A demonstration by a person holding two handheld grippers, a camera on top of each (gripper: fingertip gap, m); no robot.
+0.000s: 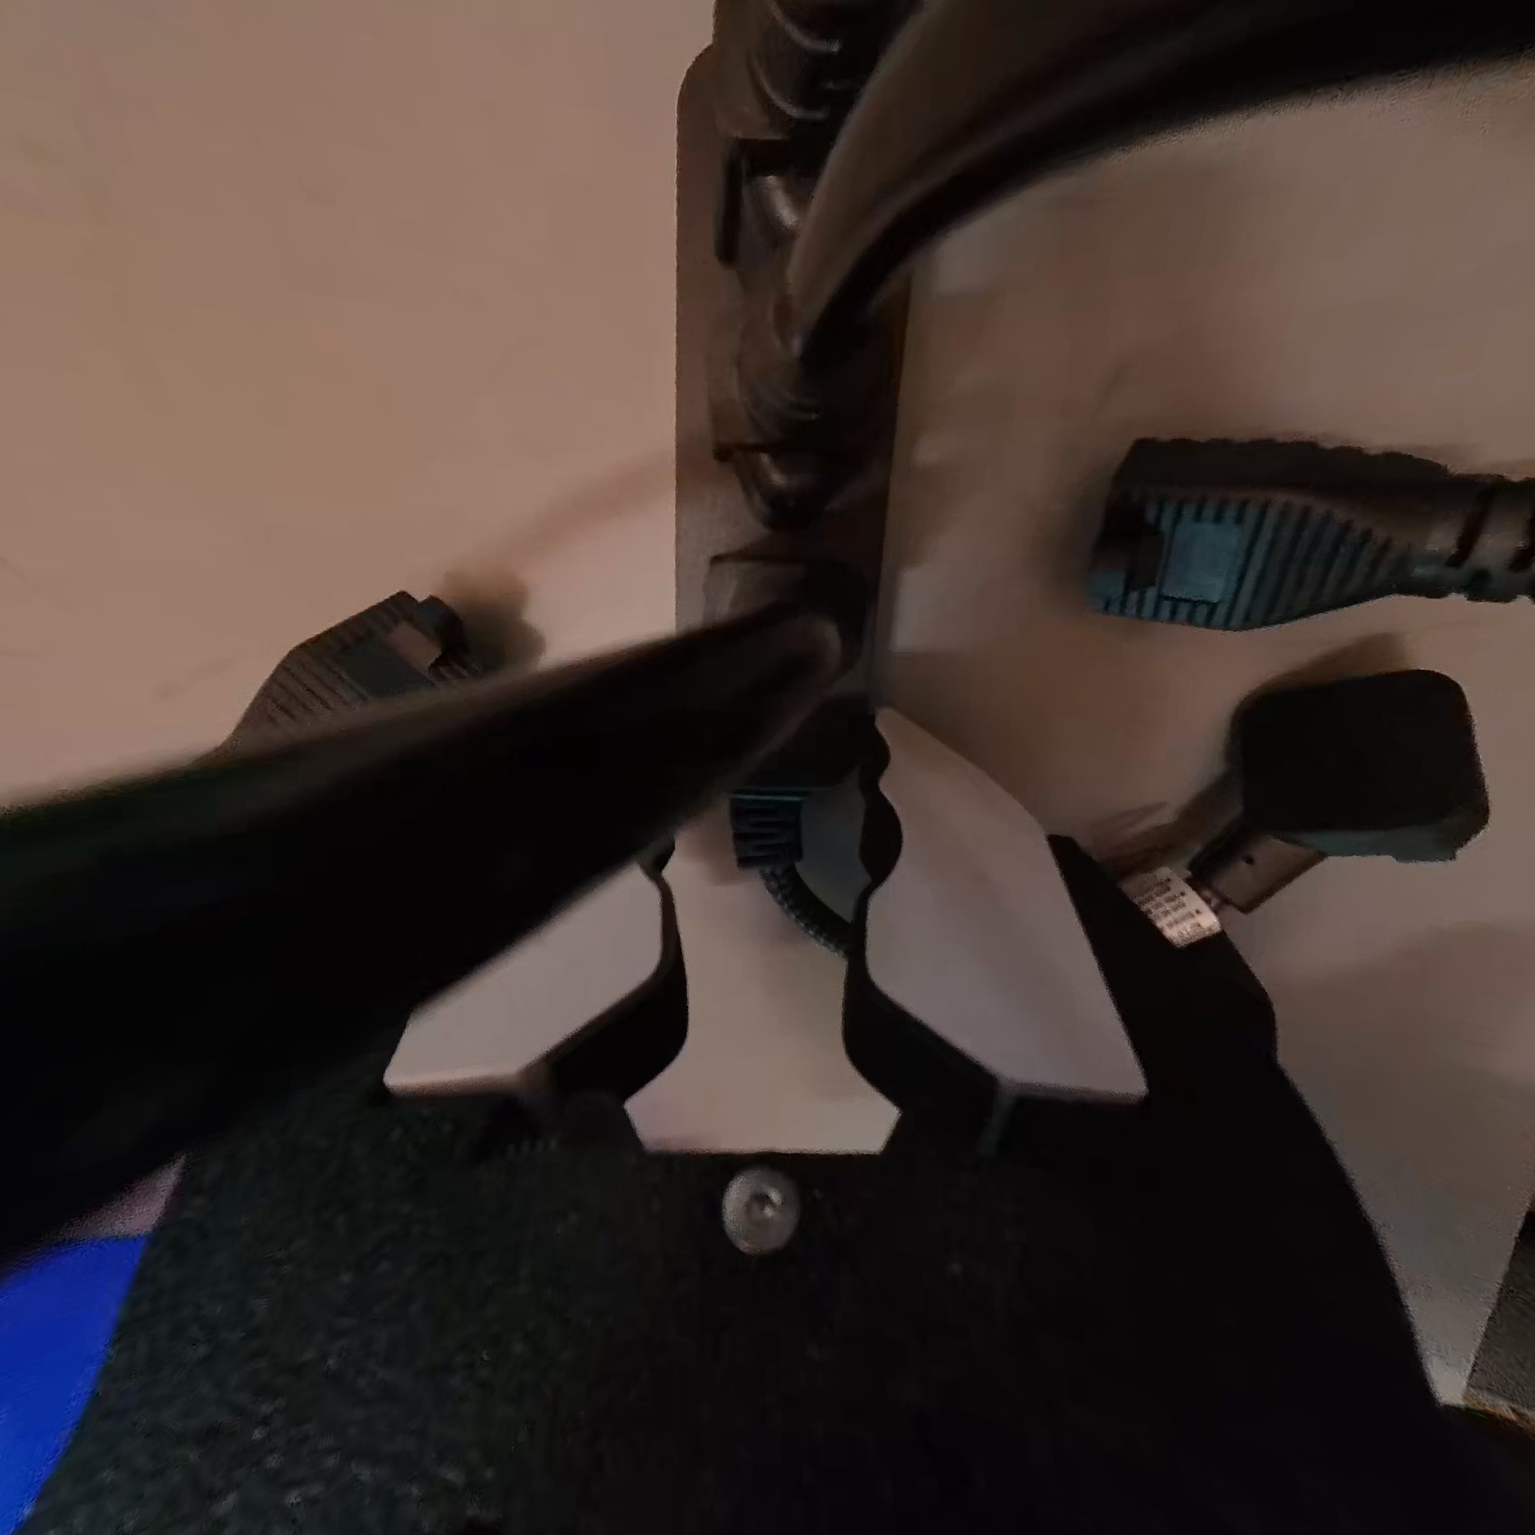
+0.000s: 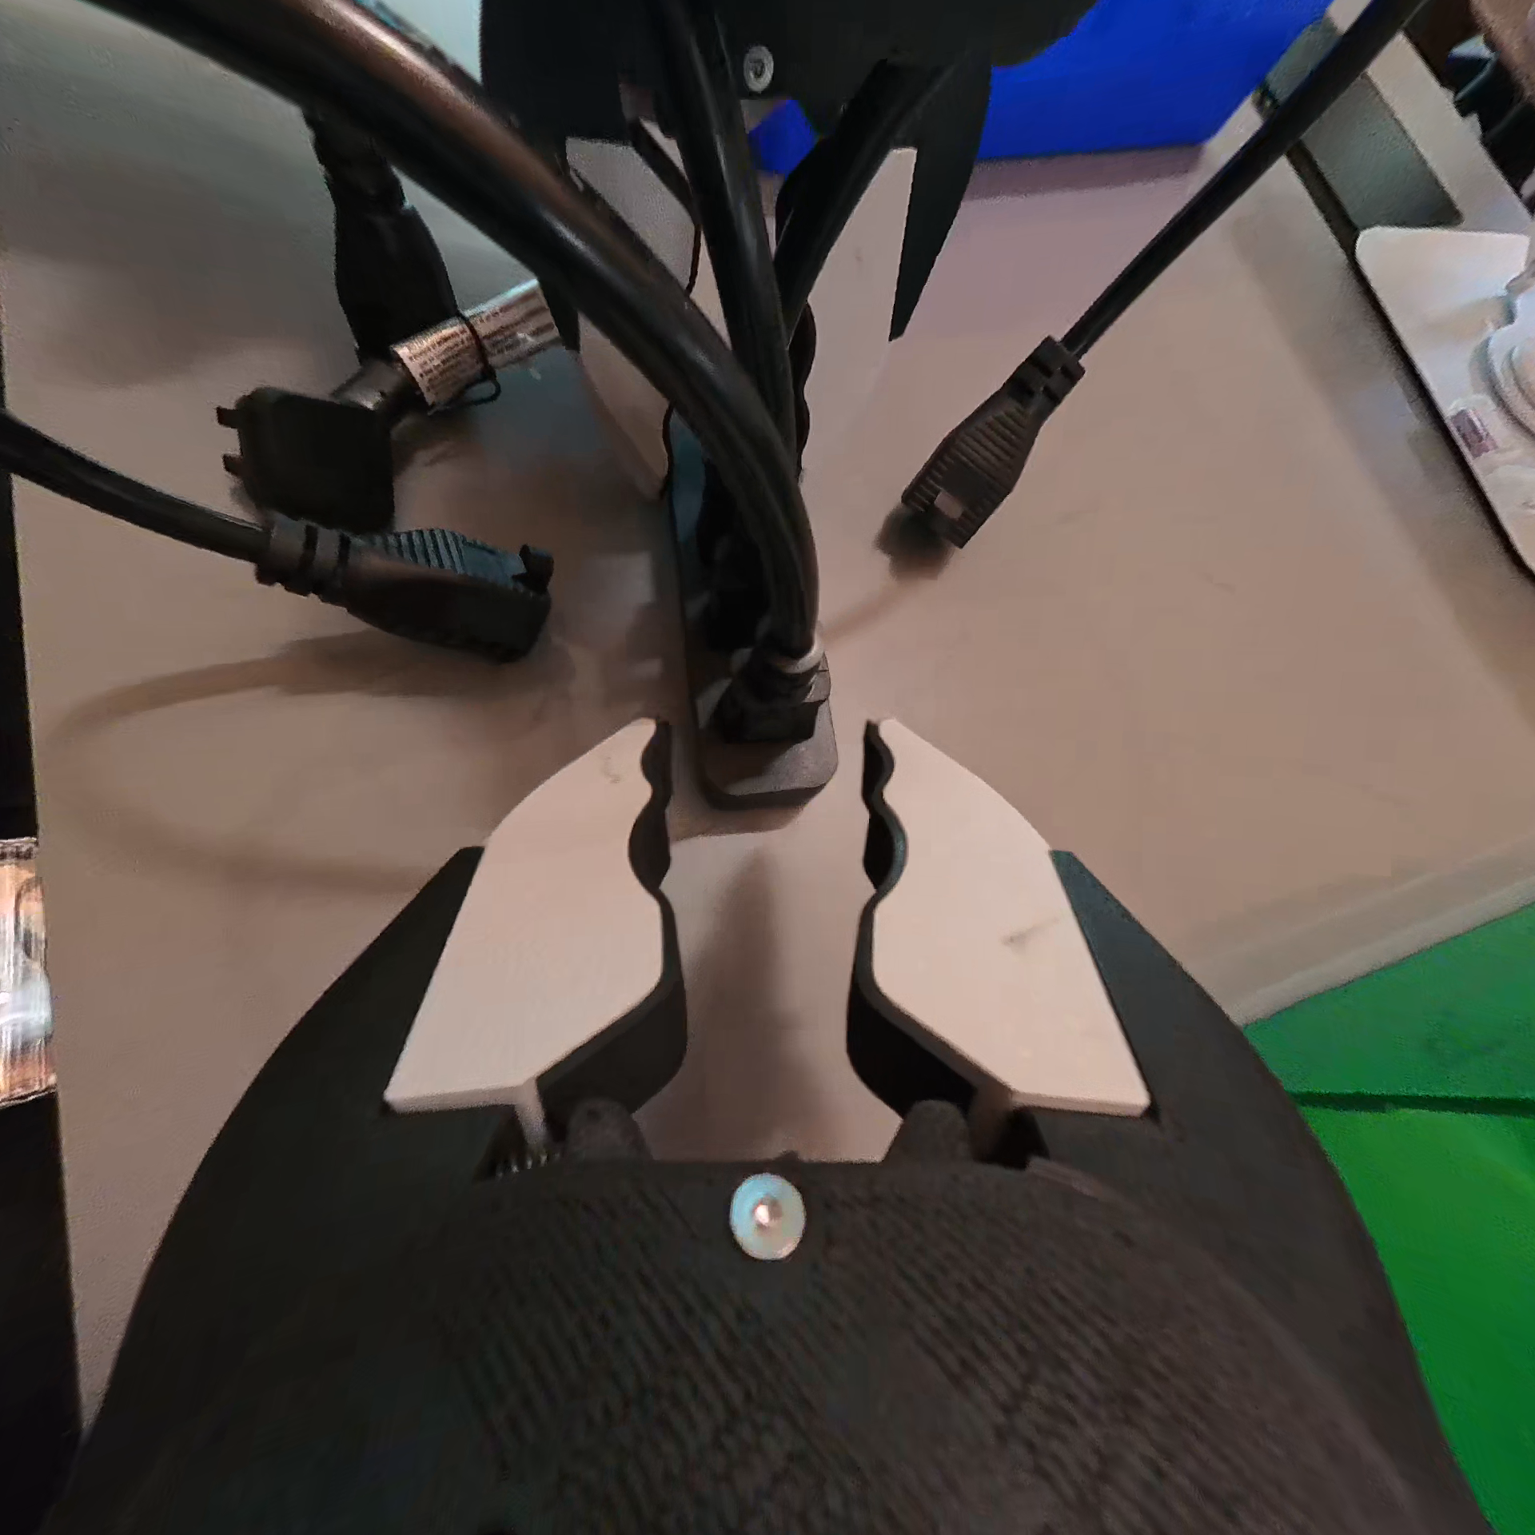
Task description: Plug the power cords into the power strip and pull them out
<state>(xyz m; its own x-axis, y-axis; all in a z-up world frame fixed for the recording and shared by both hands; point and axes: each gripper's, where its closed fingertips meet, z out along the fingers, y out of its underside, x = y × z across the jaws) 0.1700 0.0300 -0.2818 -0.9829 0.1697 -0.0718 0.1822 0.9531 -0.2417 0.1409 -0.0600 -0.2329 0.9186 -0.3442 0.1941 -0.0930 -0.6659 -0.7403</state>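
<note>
A dark power strip [image 2: 772, 777] lies along the beige table, with several black cords plugged in; it also shows in the left wrist view [image 1: 698, 349]. My left gripper [image 1: 768, 747] is open over the strip's near end, with a ribbed black plug [image 1: 764, 831] between its jaws. A gap shows on the plug's left side. A thick black cable [image 1: 415, 797] hides the left fingertip. My right gripper [image 2: 764, 731] is open and empty, its tips just short of the strip's other end, where a plug [image 2: 772, 698] sits in the last socket. The left gripper's fingers [image 2: 922, 216] show at the top.
Loose plugs lie on the table beside the strip: a ribbed one [image 1: 1246, 540], a flat one with a labelled cord [image 1: 1362, 764], one at the left [image 1: 365, 664]. A white tray [image 2: 1454, 332] is at the right, green floor [image 2: 1412, 1163] below it, a blue object [image 2: 1121, 83] behind. My right fingertips sit around 11 cm from my left ones.
</note>
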